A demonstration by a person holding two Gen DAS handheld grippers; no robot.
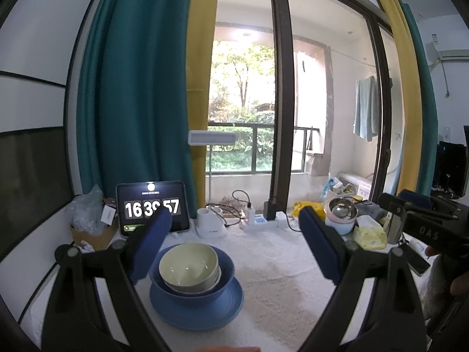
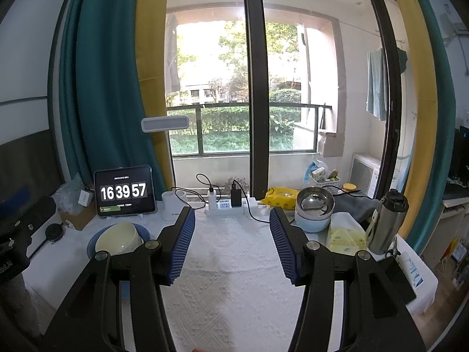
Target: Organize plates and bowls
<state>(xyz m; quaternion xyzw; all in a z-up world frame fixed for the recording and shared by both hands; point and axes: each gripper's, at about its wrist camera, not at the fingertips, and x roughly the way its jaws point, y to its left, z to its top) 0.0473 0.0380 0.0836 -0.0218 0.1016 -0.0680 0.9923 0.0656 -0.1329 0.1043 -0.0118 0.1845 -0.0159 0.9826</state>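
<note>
Stack sits just ahead of left gripper (image 1: pixel 234 234) jaws, toward left finger: green bowl (image 1: pixel 189 267) nested in blue bowl (image 1: pixel 192 289) on blue plate (image 1: pixel 196 308). Both grippers' jaws spread wide, holding nothing. Right gripper (image 2: pixel 231 240) over bare counter (image 2: pixel 234 278). Risk imo: left finger clips bowl rim, shoves stack sideways.

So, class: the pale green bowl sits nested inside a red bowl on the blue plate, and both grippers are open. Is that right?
Not quite: the pale green bowl nests in a blue bowl, not red, as the left wrist view shows. It does stand on the blue plate, and the left gripper and right gripper are open.
</note>
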